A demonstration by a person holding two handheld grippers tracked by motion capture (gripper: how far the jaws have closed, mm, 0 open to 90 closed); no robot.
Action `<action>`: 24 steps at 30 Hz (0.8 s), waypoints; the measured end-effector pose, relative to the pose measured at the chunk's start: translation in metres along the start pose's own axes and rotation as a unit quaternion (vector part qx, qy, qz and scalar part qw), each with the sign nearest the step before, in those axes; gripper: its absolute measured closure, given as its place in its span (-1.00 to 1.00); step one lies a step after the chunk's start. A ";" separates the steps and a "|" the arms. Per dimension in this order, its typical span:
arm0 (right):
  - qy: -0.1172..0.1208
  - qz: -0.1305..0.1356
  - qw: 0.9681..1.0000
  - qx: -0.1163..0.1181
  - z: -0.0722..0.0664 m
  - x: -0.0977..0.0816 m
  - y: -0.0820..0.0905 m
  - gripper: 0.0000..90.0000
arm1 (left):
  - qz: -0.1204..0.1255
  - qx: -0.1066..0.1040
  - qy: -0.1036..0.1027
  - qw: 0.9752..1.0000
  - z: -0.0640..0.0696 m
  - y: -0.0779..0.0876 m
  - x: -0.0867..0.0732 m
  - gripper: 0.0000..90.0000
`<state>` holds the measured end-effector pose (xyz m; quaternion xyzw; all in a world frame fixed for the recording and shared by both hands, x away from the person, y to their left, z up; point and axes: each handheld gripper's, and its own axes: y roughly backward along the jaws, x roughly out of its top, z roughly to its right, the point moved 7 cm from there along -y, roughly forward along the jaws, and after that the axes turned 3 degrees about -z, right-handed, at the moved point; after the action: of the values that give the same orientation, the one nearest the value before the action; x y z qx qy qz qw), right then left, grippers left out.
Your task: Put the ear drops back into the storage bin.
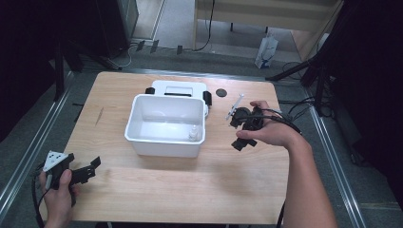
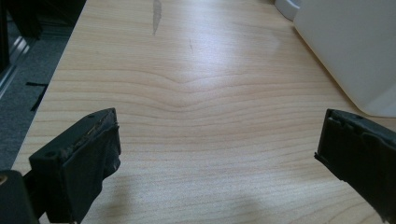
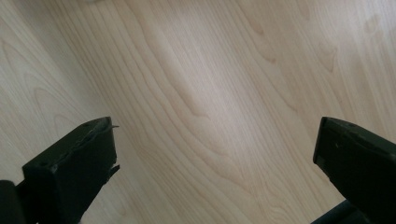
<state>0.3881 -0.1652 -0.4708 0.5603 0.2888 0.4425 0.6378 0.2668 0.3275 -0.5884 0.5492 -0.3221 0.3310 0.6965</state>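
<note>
Two black hand-held grippers with blocky, squared jaws, padded inner faces frayed at the edges. Left gripper topped by a grey three-cornered plate dotted with small holes. Right gripper trailing thin black cables. Bare forearms, no sleeves visible.

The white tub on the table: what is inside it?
Inside the white tub a small white bottle stands near its front right corner. The rest of the floor looks bare; the near wall hides its front strip.
</note>
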 end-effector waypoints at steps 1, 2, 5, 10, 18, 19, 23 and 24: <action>0.001 0.000 1.000 -0.001 0.000 -0.003 -0.001 -1.00 | 0.000 0.000 0.000 1.000 0.000 0.000 0.000 -0.99; 0.000 0.001 1.000 -0.001 -0.001 -0.006 -0.003 -1.00 | 0.000 0.000 0.000 1.000 0.000 0.000 0.000 -0.99; -0.004 0.005 1.000 -0.001 -0.003 -0.018 -0.008 -1.00 | -0.002 0.000 -0.003 1.000 0.000 0.000 0.000 -0.99; -0.022 0.013 1.000 -0.002 -0.005 -0.039 -0.017 -1.00 | -0.002 0.000 -0.003 1.000 0.000 0.000 0.000 -0.99; -0.041 0.037 0.998 -0.005 -0.013 -0.073 -0.028 -1.00 | -0.003 0.002 -0.004 1.000 0.000 0.000 -0.001 -0.99; -0.044 0.042 0.998 -0.005 -0.014 -0.077 -0.030 -1.00 | -0.004 0.002 -0.004 1.000 0.000 0.001 -0.001 -0.99; -0.058 0.060 0.996 -0.012 -0.018 -0.094 -0.038 -1.00 | -0.002 0.007 -0.005 1.000 0.000 0.001 -0.001 -0.99; -0.065 0.065 0.996 -0.015 -0.019 -0.098 -0.040 -1.00 | -0.002 0.008 -0.005 1.000 0.000 0.001 -0.001 -0.99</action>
<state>0.3382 -0.2429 -0.5262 0.5955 0.2031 0.4503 0.6335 0.2653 0.3274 -0.5886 0.5568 -0.3221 0.3292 0.6912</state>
